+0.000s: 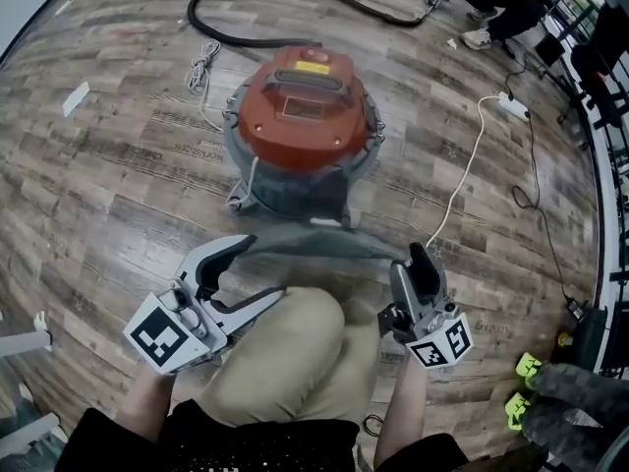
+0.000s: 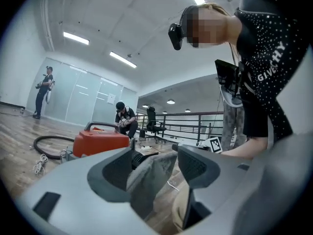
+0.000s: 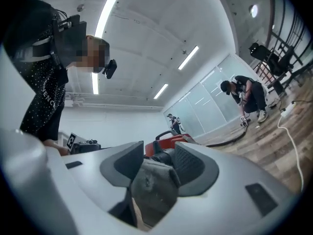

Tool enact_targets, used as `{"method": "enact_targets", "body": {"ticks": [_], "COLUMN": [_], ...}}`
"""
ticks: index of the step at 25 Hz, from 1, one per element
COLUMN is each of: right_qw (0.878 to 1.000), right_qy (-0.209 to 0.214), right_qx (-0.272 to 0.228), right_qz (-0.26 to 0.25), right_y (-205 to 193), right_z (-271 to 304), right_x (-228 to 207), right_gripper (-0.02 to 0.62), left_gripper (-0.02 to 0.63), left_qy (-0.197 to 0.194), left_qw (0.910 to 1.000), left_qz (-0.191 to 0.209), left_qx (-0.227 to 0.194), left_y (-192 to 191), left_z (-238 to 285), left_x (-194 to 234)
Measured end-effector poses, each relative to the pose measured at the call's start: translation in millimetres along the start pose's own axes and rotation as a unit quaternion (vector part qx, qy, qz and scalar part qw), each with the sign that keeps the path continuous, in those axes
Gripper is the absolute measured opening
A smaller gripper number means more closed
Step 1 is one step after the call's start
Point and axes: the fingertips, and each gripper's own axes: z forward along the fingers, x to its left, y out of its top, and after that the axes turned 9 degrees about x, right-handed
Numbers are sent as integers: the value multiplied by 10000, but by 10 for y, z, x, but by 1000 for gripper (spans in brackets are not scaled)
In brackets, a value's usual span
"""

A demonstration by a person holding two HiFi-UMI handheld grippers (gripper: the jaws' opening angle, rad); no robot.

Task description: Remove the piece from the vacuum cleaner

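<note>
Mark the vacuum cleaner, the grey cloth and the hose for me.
vacuum cleaner [image 1: 305, 106], head view, on its red lid.
grey cloth [image 1: 314, 242], head view, middle of the cloth.
hose [image 1: 193, 13], head view, on its left bend.

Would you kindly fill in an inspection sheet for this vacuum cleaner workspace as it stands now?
Surface: wood-plank floor; no table.
Job's things: red vacuum cleaner upright; grey cloth reaching from its near side to both grippers.
Clutter: white scrap on the floor at left.
Grippers: left gripper and right gripper both have jaws apart; the cloth lies between them, not clamped.
Cables: black hose behind the vacuum cleaner; white cable leading to a power strip; coiled white cord.
Surroundings: crouching person at the hose's far end; railing at right.
</note>
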Motion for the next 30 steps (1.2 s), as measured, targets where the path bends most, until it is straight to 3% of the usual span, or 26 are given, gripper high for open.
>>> {"method": "enact_targets", "body": {"ticks": [5, 9, 14, 19, 21, 22, 24, 26, 30], "right_qw": [9983, 9973, 9949, 9970, 9961, 9955, 9951, 9952, 9922], "right_qy": [-402, -250, -478, -49, 109, 143, 193, 345, 647], "right_qx": [399, 679, 860, 728, 769, 774, 722, 643, 719], "right_qz": [-101, -75, -230, -264, -427, -530, -652, -652, -785], "right_y": [-244, -376, -502, -494, -483, -476, -464, -461, -478], "right_z": [0, 65, 47, 100, 128, 131, 110, 53, -40], "right_x": [-208, -198, -343, -259, -192, -154, -82, -9, 117], "right_gripper": [212, 212, 212, 210, 175, 107, 38, 26, 23], "left_gripper": [284, 282, 281, 279, 230, 175, 84, 41, 23], "left_qy": [593, 476, 472, 502, 579, 628, 681, 627, 624], "left_qw": [9982, 9979, 9982, 9982, 9980, 9978, 9976, 9979, 9980], "left_qz": [38, -216, -262, -247, -201, -171, -95, -82, -52], "left_qx": [62, 389, 255, 209, 171, 150, 125, 116, 77], "left_y": [-181, -470, -526, -548, -528, -515, -496, -491, -484], "left_z": [-19, 121, 196, 209, 200, 185, 152, 133, 101], "left_x": [291, 379, 400, 434, 449, 457, 454, 416, 321]}}
